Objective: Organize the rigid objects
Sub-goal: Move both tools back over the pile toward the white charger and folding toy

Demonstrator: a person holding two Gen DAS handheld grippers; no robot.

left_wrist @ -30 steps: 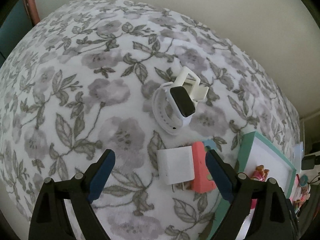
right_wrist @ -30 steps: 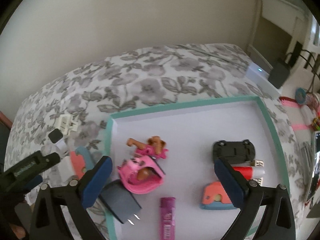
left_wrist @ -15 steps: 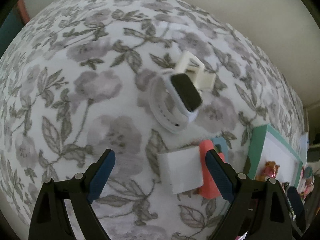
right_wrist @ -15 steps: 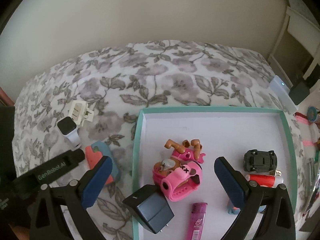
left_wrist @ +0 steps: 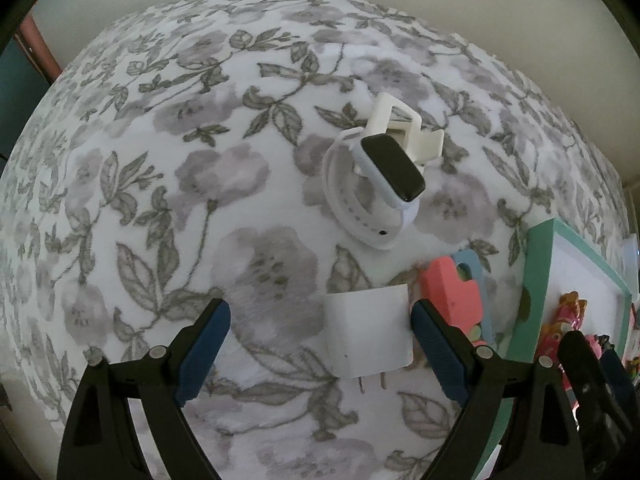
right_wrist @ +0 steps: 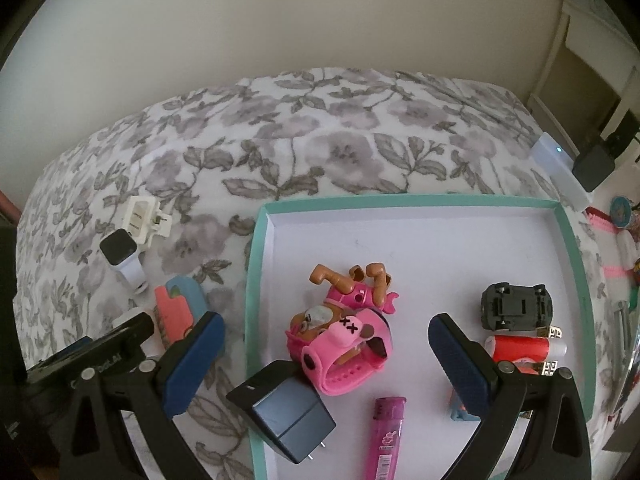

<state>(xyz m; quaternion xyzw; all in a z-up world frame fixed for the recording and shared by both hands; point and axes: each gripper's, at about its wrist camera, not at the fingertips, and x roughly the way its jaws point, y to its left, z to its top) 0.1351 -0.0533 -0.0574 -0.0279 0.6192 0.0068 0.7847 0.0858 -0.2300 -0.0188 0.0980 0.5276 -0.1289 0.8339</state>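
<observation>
A white plug adapter point(left_wrist: 369, 332) lies on the floral bedspread between the fingers of my open left gripper point(left_wrist: 320, 334), close to the right finger. Past it lie a white smartwatch point(left_wrist: 378, 184), a cream plug block point(left_wrist: 404, 128) and a pink-and-blue cutter point(left_wrist: 456, 300). My right gripper point(right_wrist: 326, 354) is open and empty above the teal-rimmed white tray point(right_wrist: 256, 280). The tray holds a dark blue adapter point(right_wrist: 284, 408), a pink watch with a toy figure point(right_wrist: 340, 332), a purple lighter point(right_wrist: 384, 436), a black toy car point(right_wrist: 516, 306) and a red tube point(right_wrist: 520, 348).
The bedspread point(right_wrist: 320, 140) runs back to a plain wall. A white router point(right_wrist: 560, 168) and a black adapter point(right_wrist: 592, 164) sit at the bed's right edge. Pink clutter point(right_wrist: 616, 232) lies beyond the tray. The left gripper's body point(right_wrist: 80, 352) shows left of the tray.
My left gripper has moved forward so the white adapter now sits between its fingers. My right gripper has drawn back and shifted left, showing more of the tray's left side.
</observation>
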